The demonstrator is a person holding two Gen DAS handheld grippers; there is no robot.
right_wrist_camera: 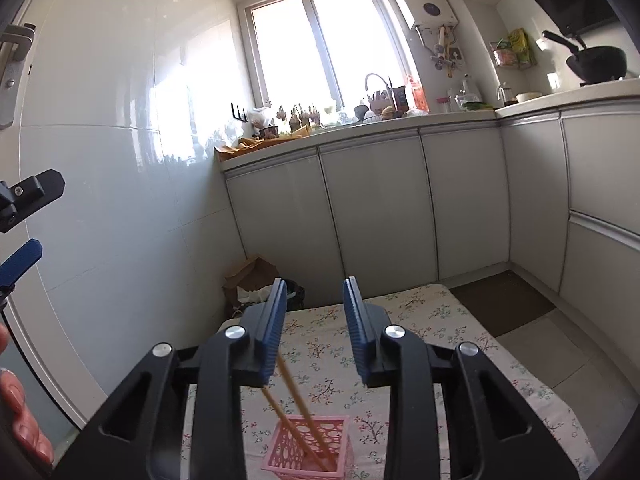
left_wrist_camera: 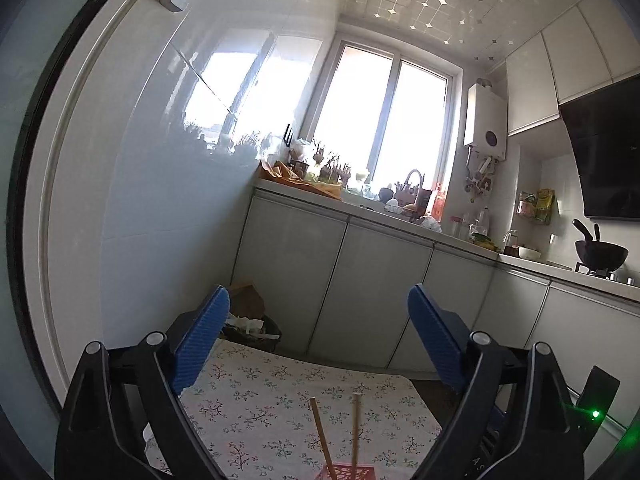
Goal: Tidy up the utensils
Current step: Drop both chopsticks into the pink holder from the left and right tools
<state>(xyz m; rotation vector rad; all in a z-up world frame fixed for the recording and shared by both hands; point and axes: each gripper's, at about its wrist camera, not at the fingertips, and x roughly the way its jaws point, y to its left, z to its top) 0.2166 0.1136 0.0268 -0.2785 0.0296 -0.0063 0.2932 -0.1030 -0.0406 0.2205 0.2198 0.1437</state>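
A pink openwork basket stands on the floral tablecloth, with two wooden chopsticks leaning in it. My right gripper hovers above the basket, its jaws a little apart. The chopstick tops pass behind its left finger, and no pad presses on them. In the left wrist view the same chopsticks and the basket's rim sit at the bottom edge. My left gripper is wide open above them with nothing between its fingers. One of its blue fingers shows at the right wrist view's left edge.
A white glossy wall runs along the left. A dark waste bin and a brown paper bag stand past the table's far edge. Grey cabinets carry a cluttered counter, with a black wok at right. A person's hand shows at lower left.
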